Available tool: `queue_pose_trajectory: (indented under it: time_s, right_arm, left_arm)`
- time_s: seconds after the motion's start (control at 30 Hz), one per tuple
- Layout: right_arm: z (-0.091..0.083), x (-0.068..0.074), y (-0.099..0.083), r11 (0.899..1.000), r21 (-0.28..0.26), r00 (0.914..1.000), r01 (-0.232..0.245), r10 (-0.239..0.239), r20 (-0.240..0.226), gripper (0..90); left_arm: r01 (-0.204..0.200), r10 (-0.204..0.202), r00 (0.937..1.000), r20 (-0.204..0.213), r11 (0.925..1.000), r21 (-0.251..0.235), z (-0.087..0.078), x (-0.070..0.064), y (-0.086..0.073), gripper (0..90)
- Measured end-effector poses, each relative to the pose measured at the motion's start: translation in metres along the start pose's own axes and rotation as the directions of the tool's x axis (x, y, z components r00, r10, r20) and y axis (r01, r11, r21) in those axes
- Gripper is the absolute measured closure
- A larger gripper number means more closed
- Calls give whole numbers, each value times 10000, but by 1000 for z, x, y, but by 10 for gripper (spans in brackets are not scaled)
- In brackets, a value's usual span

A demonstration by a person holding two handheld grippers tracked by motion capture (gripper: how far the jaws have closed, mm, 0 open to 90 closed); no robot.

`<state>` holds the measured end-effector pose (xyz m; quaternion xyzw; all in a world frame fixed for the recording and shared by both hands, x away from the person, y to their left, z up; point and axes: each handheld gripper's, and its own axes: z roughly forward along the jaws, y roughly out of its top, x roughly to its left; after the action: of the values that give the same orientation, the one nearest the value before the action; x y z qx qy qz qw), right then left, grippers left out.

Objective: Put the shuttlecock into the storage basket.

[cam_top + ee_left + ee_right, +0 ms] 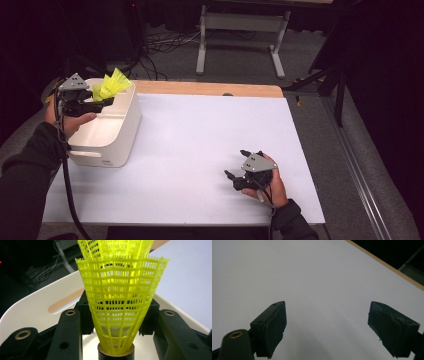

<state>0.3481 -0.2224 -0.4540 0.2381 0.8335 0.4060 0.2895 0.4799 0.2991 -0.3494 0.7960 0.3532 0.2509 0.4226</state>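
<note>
Yellow mesh of the shuttlecock (117, 302) rose right before our left gripper's camera, its skirt flaring upward from a dark base at the bottom edge, with a second yellow skirt seemingly stacked above it. We had our left gripper (102, 101) clenched on the shuttlecock, a black jaw pressed against each side of the skirt. From above, the shuttlecock (113, 84) sat over the far rim of the white bin (117, 140), held above its open inside, tilted up and away from us. That bin stood at the left edge of the white table (200, 145). Well apart, near the table's front right, our right gripper (237, 167) hovered low over bare tabletop, its jaws spread wide and grasping nothing.
</note>
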Motion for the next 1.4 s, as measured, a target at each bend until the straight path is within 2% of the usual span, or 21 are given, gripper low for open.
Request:
queue_pose_trajectory:
  time_s: [0.07,0.1,0.13,0.27,0.33,0.37,0.4,0.43,0.5,0.53,0.6,0.67,0.7,0.77,0.9,0.93,0.97,1.03,1.13,1.3,1.4]
  right_arm:
    - [-2,0,2,9997,-212,9997,91,-86,215,158]
    - [-3,0,2,9996,-267,9996,73,-65,287,158]
    - [-4,-1,3,9993,-369,9994,2,11,346,158]
    - [-6,0,4,9992,-388,9992,88,-73,389,158]
    - [-6,1,5,9992,-374,9991,166,-151,390,158]
    - [-6,2,6,9991,-391,9993,173,-159,346,158]
    - [-6,3,6,9992,-346,9994,204,-194,291,156]
    - [-6,3,6,9992,-303,9992,247,-237,311,154]
    - [-6,3,6,9991,-337,9993,266,-257,282,154]
    - [-6,3,6,9991,-338,9993,270,-261,279,154]
    - [-5,2,5,9993,-317,9996,184,-176,237,154]
    - [-5,2,5,9994,-319,9997,145,-139,205,154]
    - [-5,1,5,9994,-312,9997,121,-115,197,154]
    - [-4,1,5,9994,-337,9999,73,-70,96,156]
    - [-3,3,4,9997,-231,9999,119,-119,4,156]
    - [-2,3,4,9997,-226,9999,121,-121,13,156]
    - [-2,3,4,9997,-231,9999,103,-104,-13,156]
    - [-2,3,4,9997,-217,9999,134,-136,-56,156]
    - [-2,3,3,9998,-179,9999,83,-85,-122,154]
    - [-3,3,3,9997,-238,9998,101,-105,-167,154]
    - [-2,4,4,9997,-236,9996,113,-119,-250,154]
  left_arm:
    - [45,-45,10000,13,9995,317,4,2,1,567]
    - [198,-207,9997,118,9974,696,8,4,0,566]
    - [162,-158,9999,-48,9951,974,11,5,0,566]
    - [223,-226,9997,6,9897,1411,20,7,-1,563]
    - [454,-451,9990,-59,9836,1747,24,10,-2,562]
    - [664,-700,9975,113,9780,1978,28,14,-4,562]
    - [678,-685,9976,-47,9733,2192,30,15,-4,557]
    - [640,-593,9979,-277,9714,2286,33,15,-4,557]
    - [696,-703,9975,-53,9720,2245,35,16,-4,547]
    - [635,-628,9980,-102,9722,2253,36,16,-4,541]
    - [676,-715,9974,79,9692,2369,38,17,-4,530]
    - [706,-727,9974,-19,9628,2610,42,18,-5,513]
    - [791,-836,9965,39,9567,2802,44,20,-5,501]
    - [738,-817,9966,137,9508,3010,48,20,-5,500]
    - [606,-808,9959,399,9285,3665,58,21,-6,473]
    - [582,-779,9962,383,9269,3708,59,21,-6,467]
    - [496,-655,9974,309,9285,3681,60,20,-5,463]
    - [438,-663,9965,504,9322,3594,61,19,-4,440]
    - [448,-654,9968,458,9328,3575,61,17,-4,421]
    - [348,-580,9971,485,9218,3860,63,16,-5,406]
    - [323,-530,9977,425,9210,3882,64,17,-6,410]
